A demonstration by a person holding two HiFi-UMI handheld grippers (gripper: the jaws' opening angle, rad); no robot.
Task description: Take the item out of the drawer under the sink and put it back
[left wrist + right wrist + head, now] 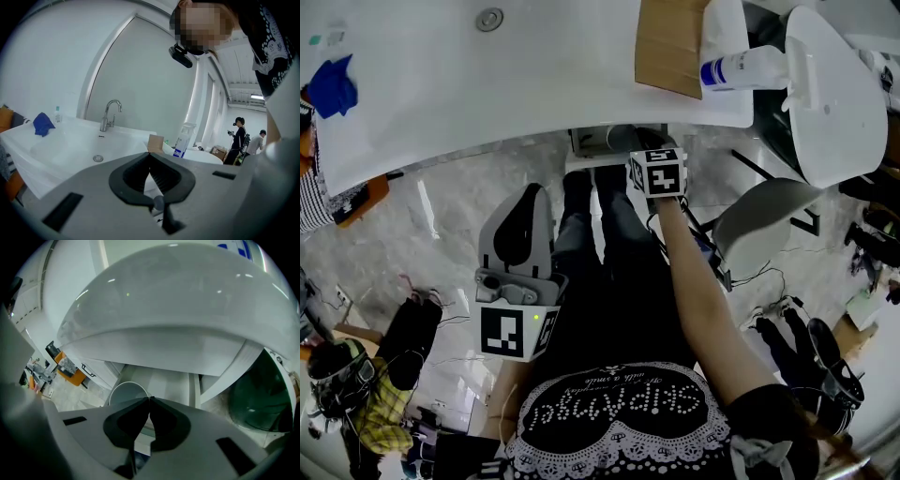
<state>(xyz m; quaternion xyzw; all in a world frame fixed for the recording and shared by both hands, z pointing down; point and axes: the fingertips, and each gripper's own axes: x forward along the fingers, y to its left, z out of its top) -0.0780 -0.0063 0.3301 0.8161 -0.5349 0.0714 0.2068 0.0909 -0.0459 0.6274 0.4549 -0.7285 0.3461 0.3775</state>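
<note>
Both jaw pairs pressed together, nothing between them. Right gripper [150,400] points steeply down under the sink [534,84], over the open drawer [168,380]. Left gripper [150,154] is held back near the person's lap, aimed across the sink top. The drawer sits pulled out below the basin, and the task's thing, a round white bowl [123,392], stands inside it at its left side, just past the right jaw tips. Can't tell if the tips touch it. What's in the bowl can't be made out. On the sink top: a cardboard box [670,42] at the right end, with a spray bottle [741,67] just beside it. A blue cloth [333,84] lies at the left end, a small bottle [57,114] near it.
</note>
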